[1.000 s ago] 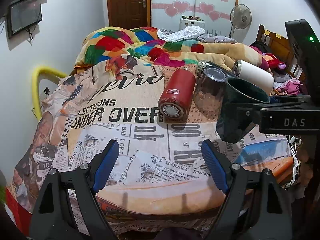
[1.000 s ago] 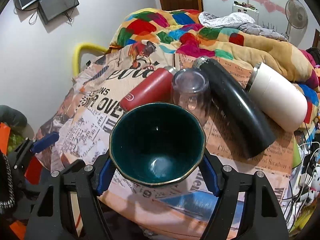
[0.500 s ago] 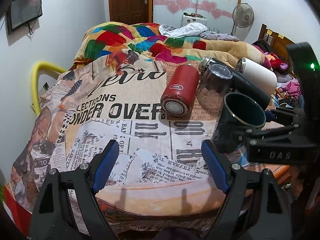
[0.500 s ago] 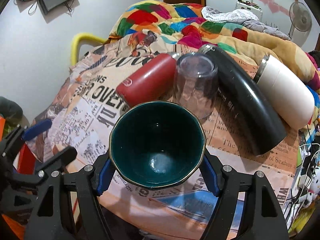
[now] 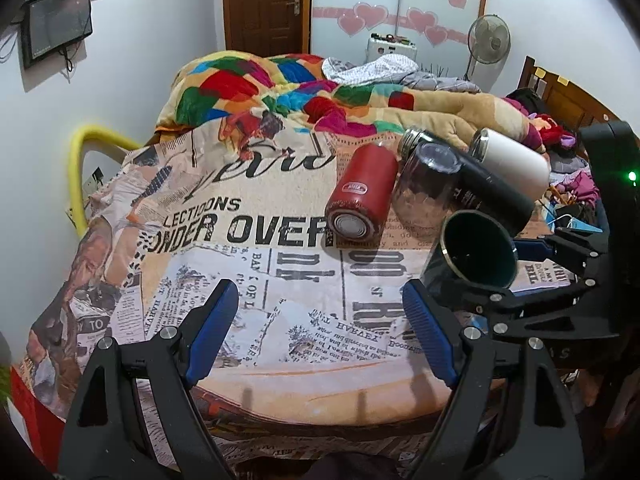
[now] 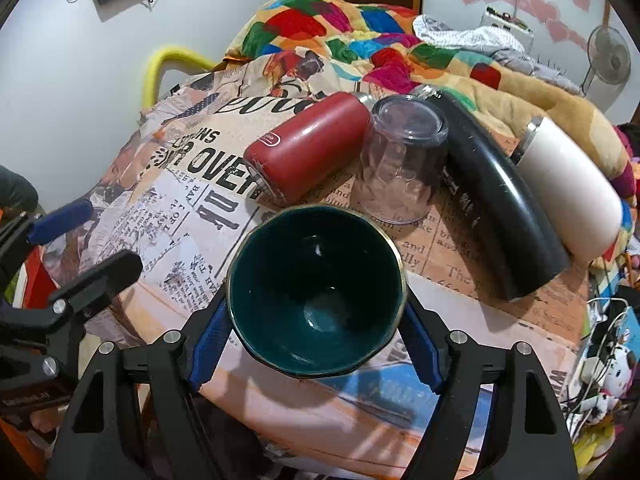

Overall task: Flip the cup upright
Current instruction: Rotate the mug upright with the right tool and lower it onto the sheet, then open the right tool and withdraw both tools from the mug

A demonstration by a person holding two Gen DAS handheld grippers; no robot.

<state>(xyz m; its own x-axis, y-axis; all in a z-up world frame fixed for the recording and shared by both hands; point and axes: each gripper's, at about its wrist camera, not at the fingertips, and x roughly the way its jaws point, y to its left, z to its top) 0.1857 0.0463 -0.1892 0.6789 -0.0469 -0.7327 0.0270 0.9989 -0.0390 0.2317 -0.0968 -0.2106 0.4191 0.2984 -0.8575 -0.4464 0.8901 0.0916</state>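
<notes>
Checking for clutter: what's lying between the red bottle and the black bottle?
The upside-down clear glass stands between the red bottle and the black bottle, plainest in the right wrist view.

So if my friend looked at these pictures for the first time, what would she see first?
Probably the dark green cup, big and close, pinched between the right gripper's blue fingers with its mouth facing the camera. Just behind it an upside-down clear glass stands between a red bottle and a black bottle, both lying down. Everything sits on a newspaper-print cloth, and the left gripper hangs open, holding nothing.
</notes>
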